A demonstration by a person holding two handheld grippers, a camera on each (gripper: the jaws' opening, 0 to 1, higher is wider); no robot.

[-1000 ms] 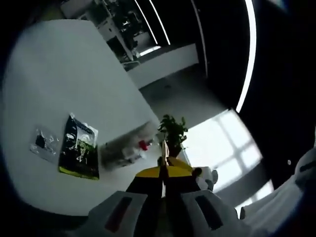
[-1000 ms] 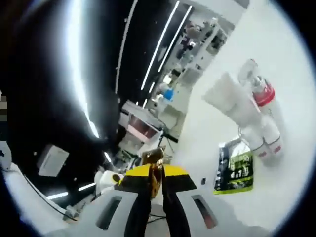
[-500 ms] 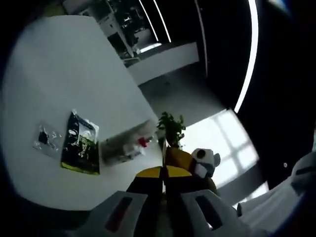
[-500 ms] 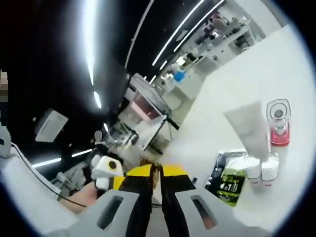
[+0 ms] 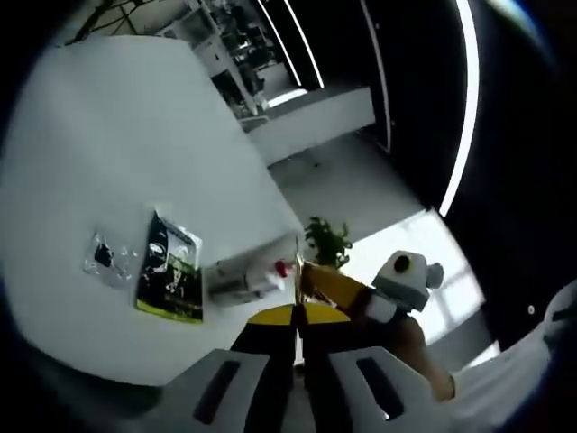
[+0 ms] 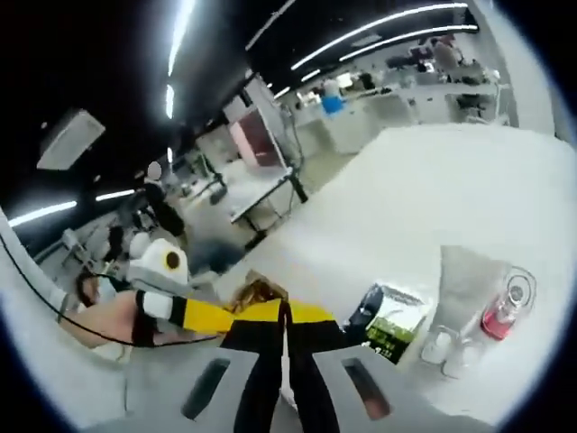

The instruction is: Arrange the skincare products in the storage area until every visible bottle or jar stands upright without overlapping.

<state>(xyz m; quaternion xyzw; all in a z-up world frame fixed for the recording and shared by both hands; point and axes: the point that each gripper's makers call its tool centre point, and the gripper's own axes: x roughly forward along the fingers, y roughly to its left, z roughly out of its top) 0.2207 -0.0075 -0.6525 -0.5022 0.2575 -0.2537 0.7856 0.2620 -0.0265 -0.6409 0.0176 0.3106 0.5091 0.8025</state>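
On the white table [image 6: 424, 180] stand a grey tube [image 6: 464, 280], a clear red-based bottle [image 6: 505, 311] and two small white jars [image 6: 437, 345]. Both grippers' jaws are closed together, empty.

Most of the counter [image 6: 424, 189] is wide open; only the sachet [image 6: 389, 320] and bottle cluster [image 6: 473, 311] crowd one edge.

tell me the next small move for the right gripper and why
Probably bring the right hand-held gripper down toward the pink-based clear bottle and grey-white tube on the white table; its jaws stand shut, well short of the cluster.
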